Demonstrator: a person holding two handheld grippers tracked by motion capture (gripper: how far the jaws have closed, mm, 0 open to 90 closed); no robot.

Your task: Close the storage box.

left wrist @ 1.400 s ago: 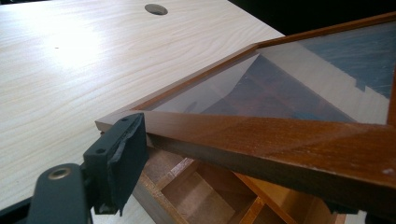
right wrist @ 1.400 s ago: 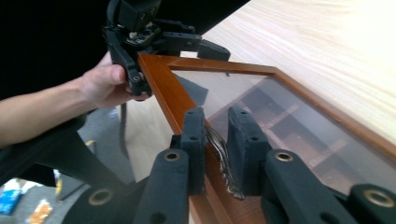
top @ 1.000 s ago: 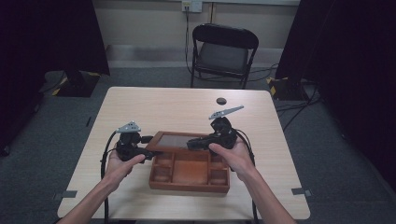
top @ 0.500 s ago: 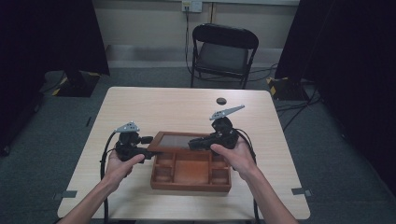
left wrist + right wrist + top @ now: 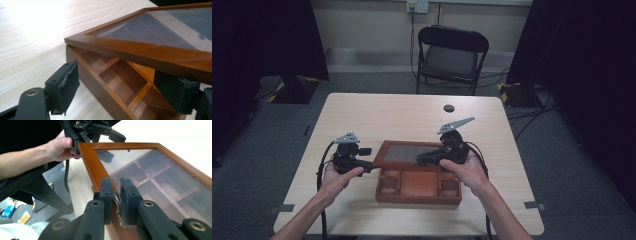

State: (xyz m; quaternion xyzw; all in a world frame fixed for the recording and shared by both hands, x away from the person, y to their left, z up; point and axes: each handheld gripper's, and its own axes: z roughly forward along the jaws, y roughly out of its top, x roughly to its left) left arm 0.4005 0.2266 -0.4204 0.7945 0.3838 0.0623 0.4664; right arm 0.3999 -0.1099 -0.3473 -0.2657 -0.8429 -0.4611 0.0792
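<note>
The right gripper [image 5: 115, 195] was clamped on an ornate metal handle [image 5: 119, 210] at the front edge of the glass-paned wooden lid [image 5: 93, 165], raised above the box [image 5: 418, 186]. The left gripper [image 5: 120, 87] stood apart, astride the lid's corner; the bare compartments [image 5: 117, 77] lay just beneath it.
</note>
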